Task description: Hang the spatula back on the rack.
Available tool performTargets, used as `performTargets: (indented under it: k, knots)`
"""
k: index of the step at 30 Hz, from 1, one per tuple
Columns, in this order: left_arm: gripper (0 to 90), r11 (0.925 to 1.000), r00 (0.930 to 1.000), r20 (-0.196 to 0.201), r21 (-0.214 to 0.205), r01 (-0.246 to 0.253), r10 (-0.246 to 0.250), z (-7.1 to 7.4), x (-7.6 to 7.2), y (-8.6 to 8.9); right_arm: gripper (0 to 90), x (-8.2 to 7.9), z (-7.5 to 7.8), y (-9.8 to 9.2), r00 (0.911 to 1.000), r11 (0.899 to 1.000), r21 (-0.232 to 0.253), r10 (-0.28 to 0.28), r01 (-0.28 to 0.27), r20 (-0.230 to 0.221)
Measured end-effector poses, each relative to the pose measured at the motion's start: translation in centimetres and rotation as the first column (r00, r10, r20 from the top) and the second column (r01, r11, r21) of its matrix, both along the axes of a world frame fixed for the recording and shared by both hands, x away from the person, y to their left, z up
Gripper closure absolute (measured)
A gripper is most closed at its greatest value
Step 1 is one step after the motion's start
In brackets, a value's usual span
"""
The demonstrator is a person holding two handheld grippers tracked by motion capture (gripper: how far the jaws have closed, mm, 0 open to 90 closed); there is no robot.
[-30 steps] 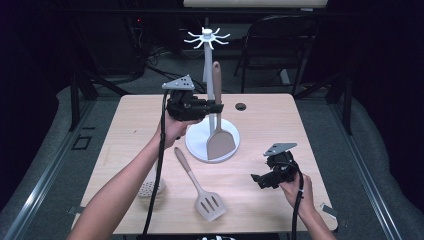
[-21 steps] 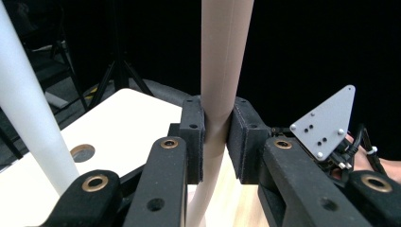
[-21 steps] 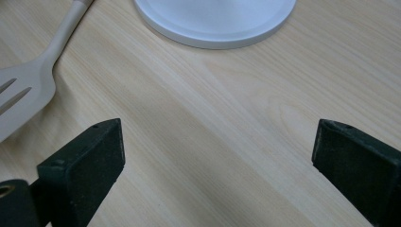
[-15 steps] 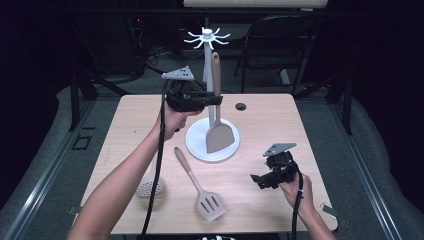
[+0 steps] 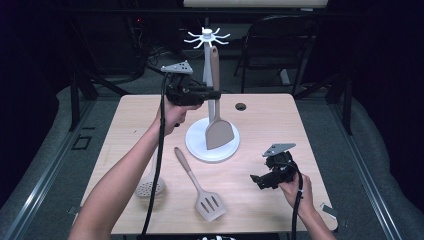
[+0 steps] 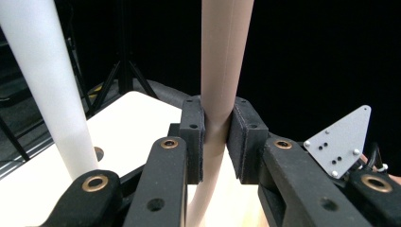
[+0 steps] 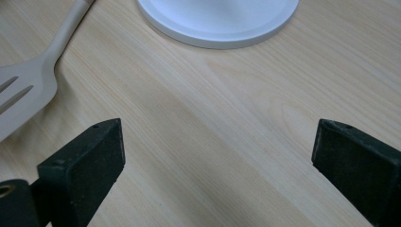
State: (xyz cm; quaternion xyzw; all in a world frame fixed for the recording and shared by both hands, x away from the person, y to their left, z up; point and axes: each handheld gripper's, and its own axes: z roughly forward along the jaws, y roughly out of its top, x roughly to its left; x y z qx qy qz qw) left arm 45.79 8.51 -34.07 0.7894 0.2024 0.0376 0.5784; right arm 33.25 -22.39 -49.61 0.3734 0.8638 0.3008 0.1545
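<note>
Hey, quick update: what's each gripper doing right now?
Left gripper shut on spatula handle, beside rack pole. Right gripper open, idle over table. Nothing in the way.

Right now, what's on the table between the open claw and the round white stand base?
Nothing. In the right gripper view, only bare wood table lies between the right claw and the white base; the slotted spatula sits off to one side.

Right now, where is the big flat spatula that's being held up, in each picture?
High view: the solid spatula hangs upright at top centre, its handle pinched by the left gripper, its blade over the white stand base.
Left gripper view: its handle rises up the middle, between the jaws.
Right gripper view: not in it.
Shared landmark: the white stand base.
</note>
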Motion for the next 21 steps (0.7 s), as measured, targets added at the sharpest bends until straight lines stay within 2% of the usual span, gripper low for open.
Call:
performTargets:
  k: [7, 14, 21]
  knots:
    - [77.3, 1.0000, 0.9999, -0.014, 0.008, -0.006, 0.007, -0.2, 0.5, 0.0, 2.7, 0.0, 0.0, 0.0, 1.0000, 1.000, -0.002, 0.000, 0.000, -0.001]
    - [77.3, 0.9999, 0.9994, -0.031, -0.005, -0.015, 0.015, -0.4, 1.1, 0.0, 2.7, 0.0, 0.0, 0.0, 1.0000, 1.000, -0.009, 0.003, -0.003, -0.001]
    - [77.2, 0.9994, 0.9990, -0.030, 0.004, -0.033, 0.033, -0.4, 1.6, 0.0, 2.7, 0.0, 0.0, 0.1, 1.0000, 1.000, -0.013, 0.003, -0.003, 0.000]
